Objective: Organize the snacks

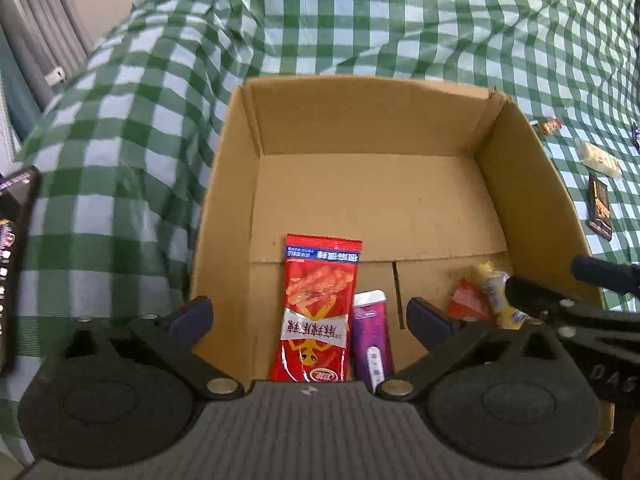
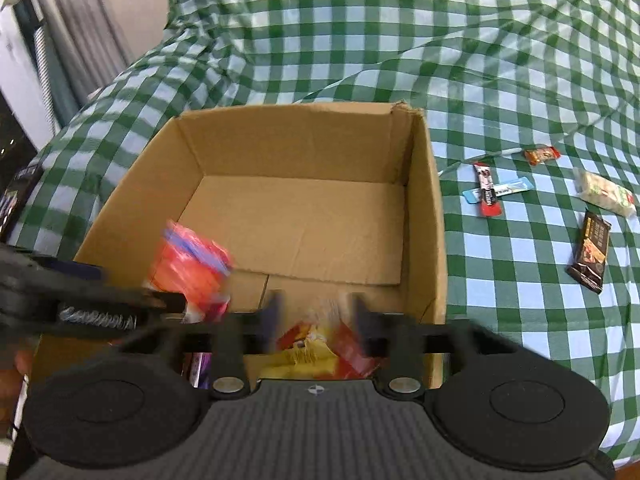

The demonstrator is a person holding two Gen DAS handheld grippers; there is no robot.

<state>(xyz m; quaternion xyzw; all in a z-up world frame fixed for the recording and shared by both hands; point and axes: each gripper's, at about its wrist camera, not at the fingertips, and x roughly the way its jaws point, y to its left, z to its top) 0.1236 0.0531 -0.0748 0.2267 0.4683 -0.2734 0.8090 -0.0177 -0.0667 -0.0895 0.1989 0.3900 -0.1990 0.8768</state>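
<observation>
An open cardboard box [image 1: 372,128] [image 2: 434,200] stands on the checked cloth. On its floor lie a long red snack packet [image 1: 320,304], a purple packet [image 1: 372,340], a yellow packet [image 1: 496,292] and a small red one [image 1: 468,300]. My left gripper [image 1: 310,314] hangs over the box's near end with its jaws wide open, and the long red packet lies loose below them. My right gripper [image 2: 318,316] is blurred, its jaws apart above the yellow packet [image 2: 308,352] and touching nothing. In this view the long red packet [image 2: 192,272] is a blur.
To the right of the box, loose snacks lie on the green checked cloth [image 2: 500,60]: a brown bar [image 2: 590,252], a white pack [image 2: 604,192], an orange sweet [image 2: 542,155] and two crossed bars [image 2: 488,190]. A dark packet [image 1: 12,240] sits at the far left.
</observation>
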